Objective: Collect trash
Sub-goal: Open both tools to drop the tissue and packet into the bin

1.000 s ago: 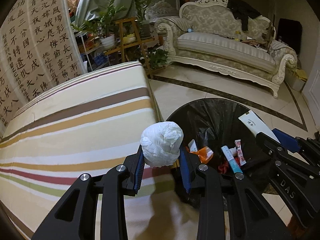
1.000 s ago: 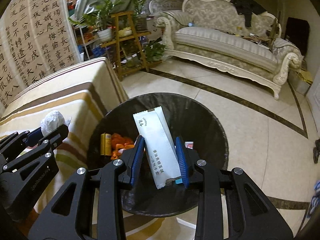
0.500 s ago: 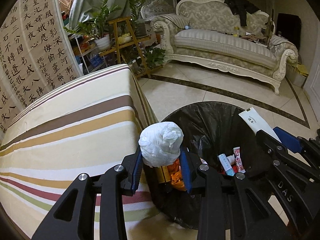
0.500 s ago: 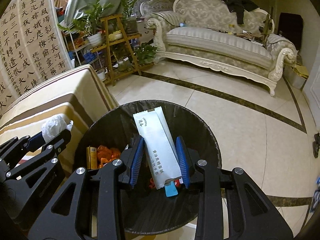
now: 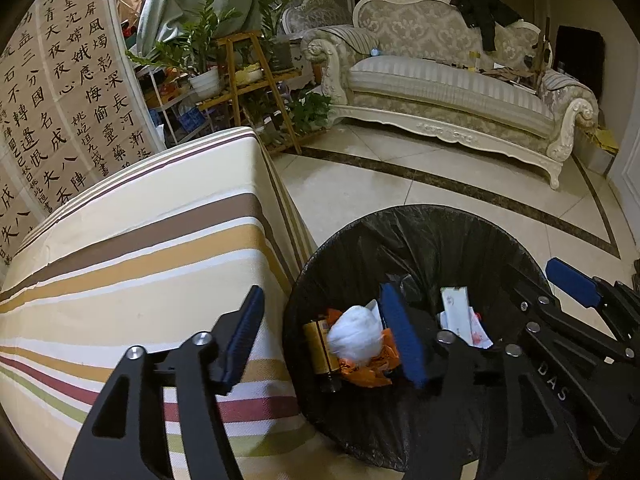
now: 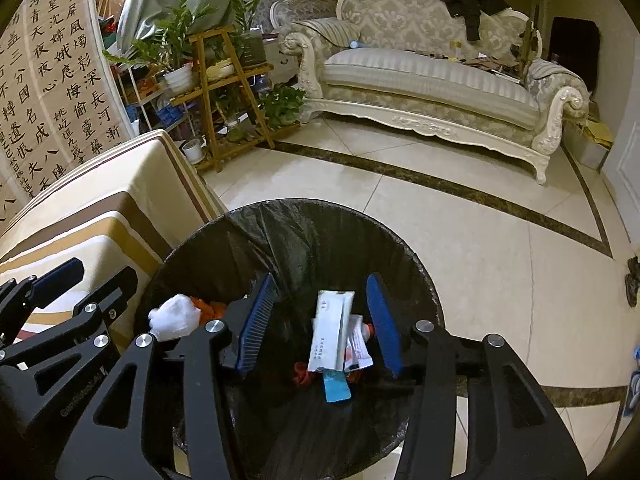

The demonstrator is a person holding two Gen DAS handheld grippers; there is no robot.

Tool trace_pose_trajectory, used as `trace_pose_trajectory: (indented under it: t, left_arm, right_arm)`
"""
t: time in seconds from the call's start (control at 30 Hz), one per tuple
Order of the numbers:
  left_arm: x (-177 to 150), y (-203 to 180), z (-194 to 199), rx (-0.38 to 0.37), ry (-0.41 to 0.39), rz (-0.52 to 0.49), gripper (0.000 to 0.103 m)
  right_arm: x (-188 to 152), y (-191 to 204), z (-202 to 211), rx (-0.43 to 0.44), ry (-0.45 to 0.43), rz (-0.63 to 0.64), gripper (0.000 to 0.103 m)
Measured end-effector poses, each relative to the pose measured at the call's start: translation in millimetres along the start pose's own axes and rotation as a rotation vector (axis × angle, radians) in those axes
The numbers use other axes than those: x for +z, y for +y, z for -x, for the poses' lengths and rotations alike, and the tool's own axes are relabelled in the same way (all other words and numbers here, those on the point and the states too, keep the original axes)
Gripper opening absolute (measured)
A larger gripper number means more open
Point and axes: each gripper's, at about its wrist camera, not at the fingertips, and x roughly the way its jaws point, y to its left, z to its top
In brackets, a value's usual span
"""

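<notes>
Left wrist: left gripper [image 5: 326,338] over bin [image 5: 424,224]

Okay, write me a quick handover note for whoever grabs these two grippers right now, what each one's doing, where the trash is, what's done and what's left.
Left gripper: open, empty, at the bin's rim beside the striped table.
Right gripper: open, empty, over the bin.
White crumpled wad: inside the black-lined trash bin, on the orange wrappers.
White sachet: inside the bin too, on the other packets.
Done: both pieces are in the bin.
Left: no trash shows on the visible part of the table; check the rest of the table and the floor, which these views don't cover, before stopping.
</notes>
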Motion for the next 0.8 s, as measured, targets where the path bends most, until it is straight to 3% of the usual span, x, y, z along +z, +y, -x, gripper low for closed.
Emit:
trace_pose_trajectory:
  t: [0.23,0.33,0.8]
  left_arm:
    - [0,0,4,0.007,-0.023,0.006,0.076]
    - [0,2,6,0.008,-0.030,0.006,0.078]
    - [-8,16,26,0.029,-0.072,0.020,0.081]
  right_arm:
    - [-2,-2,8,-0.020,-0.014,-0.002,0.056]
    - [-2,-4,12,-0.025,-0.018,-0.005,0.063]
    - [-7,-5,39,-0.037,-0.063,-0.011,0.070]
